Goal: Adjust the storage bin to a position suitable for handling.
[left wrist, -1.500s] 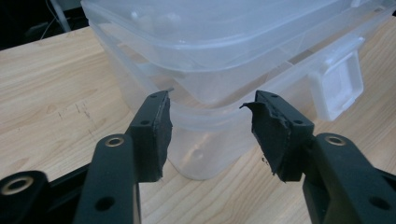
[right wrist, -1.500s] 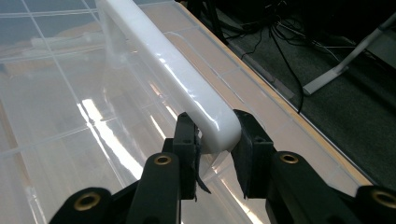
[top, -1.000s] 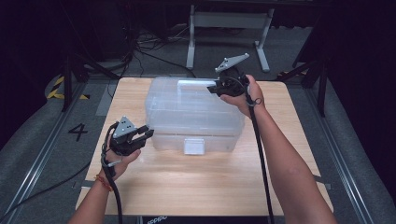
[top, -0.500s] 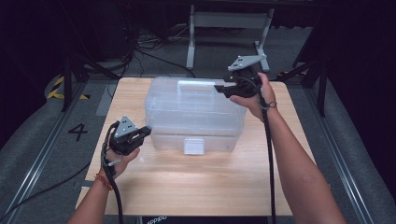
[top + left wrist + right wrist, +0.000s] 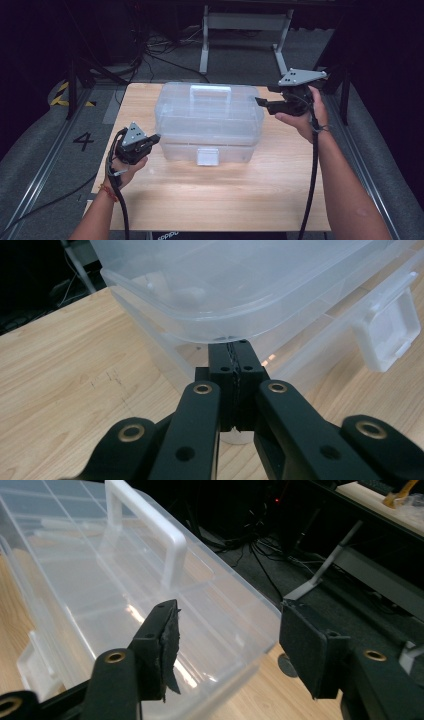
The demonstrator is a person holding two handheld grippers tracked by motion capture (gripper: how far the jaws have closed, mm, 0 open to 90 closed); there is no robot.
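- The wooden counter [image 5: 210,200] is bare in its near half; the person's two forearms come in over its near edge, each with a black cable trailing from its claw.
- The left claw [image 5: 154,138] sits low at the near left corner of the clear plastic box [image 5: 210,125]. In the left gripper view its jaws are pressed together with nothing between them, and their tips [image 5: 235,347] lie right under the overhanging rim of the lid, against the box's lower wall; whether they touch it I cannot tell.
- The box stands in the middle of the counter, lid down. Its white front latch [image 5: 207,156] faces the person, and in the left gripper view the latch [image 5: 392,335] hangs to the right of the jaws, apart from them.
- Through the clear walls the inside is hazy: tray dividers show under the lid, but any contents I cannot make out.
- The white carry handle [image 5: 211,92] lies along the far part of the lid.
- The right claw [image 5: 260,103] is held off the far right corner of the box, level with the lid. Its jaws have just been opening and stand spread; in the right gripper view the lid's corner [image 5: 260,610] lies beyond the gap, untouched by the pads.
- Beyond the counter, a dark floor holds loose cables [image 5: 150,50] and a grey metal stand [image 5: 245,22].
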